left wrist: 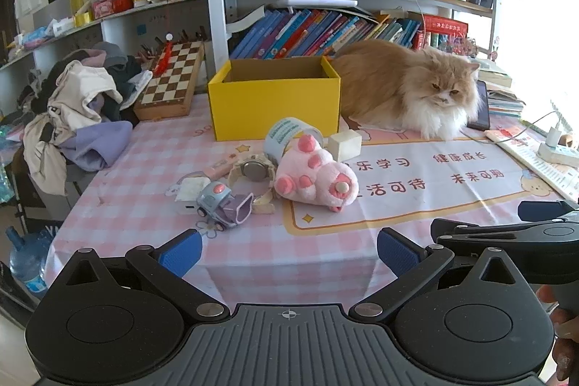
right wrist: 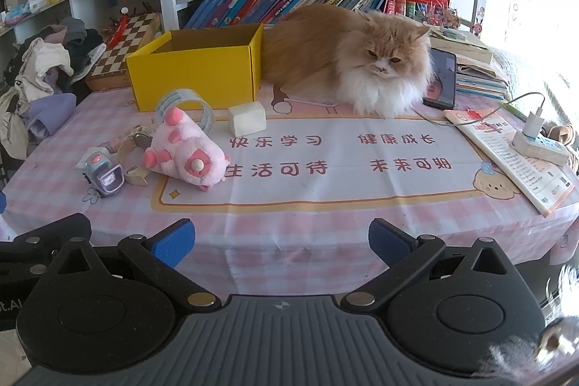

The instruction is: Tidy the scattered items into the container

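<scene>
An open yellow box (left wrist: 275, 100) (right wrist: 197, 75) stands at the back of the table. In front of it lie a pink plush paw (left wrist: 315, 174) (right wrist: 182, 152), a tape roll (left wrist: 289, 134) (right wrist: 186, 104), a white cube (left wrist: 344, 144) (right wrist: 247, 119), a beige watch (left wrist: 253, 170) (right wrist: 135, 140) and a small grey-purple toy car (left wrist: 222, 205) (right wrist: 103, 174). My left gripper (left wrist: 289, 252) is open over the table's near edge, nothing between its blue pads. My right gripper (right wrist: 281, 241) is open too, right of the items, holding nothing.
An orange and white cat (left wrist: 409, 89) (right wrist: 347, 60) lies right of the box. A phone (right wrist: 441, 80), a booklet (right wrist: 506, 151) and a power strip (right wrist: 539, 147) occupy the right side. Clothes (left wrist: 79, 111) and a chessboard (left wrist: 170, 82) are at the left. Bookshelves stand behind.
</scene>
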A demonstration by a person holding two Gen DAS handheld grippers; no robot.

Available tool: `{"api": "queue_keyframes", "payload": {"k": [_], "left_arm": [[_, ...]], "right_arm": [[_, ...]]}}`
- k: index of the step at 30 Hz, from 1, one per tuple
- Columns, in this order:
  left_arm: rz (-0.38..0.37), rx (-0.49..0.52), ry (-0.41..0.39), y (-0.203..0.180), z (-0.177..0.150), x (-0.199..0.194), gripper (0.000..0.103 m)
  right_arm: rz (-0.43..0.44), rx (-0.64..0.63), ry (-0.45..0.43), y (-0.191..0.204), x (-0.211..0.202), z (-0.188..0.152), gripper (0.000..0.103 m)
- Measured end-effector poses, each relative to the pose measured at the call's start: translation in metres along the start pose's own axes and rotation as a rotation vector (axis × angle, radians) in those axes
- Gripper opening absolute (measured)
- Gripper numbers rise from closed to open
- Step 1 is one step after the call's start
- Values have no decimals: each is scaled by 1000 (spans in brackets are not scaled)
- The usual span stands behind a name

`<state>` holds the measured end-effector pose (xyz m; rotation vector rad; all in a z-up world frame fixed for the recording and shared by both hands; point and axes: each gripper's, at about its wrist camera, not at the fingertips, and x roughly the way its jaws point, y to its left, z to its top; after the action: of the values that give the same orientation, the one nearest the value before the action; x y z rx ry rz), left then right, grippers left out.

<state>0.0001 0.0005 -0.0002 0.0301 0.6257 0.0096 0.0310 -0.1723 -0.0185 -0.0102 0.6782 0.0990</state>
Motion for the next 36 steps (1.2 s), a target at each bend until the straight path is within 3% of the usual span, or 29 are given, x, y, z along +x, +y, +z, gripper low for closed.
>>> {"api": "queue_keyframes", "payload": {"k": [36], "left_arm": [[11, -11, 25, 13, -2, 8, 103]], "right_arm": [[11, -9, 1, 8, 4, 3, 103]]}}
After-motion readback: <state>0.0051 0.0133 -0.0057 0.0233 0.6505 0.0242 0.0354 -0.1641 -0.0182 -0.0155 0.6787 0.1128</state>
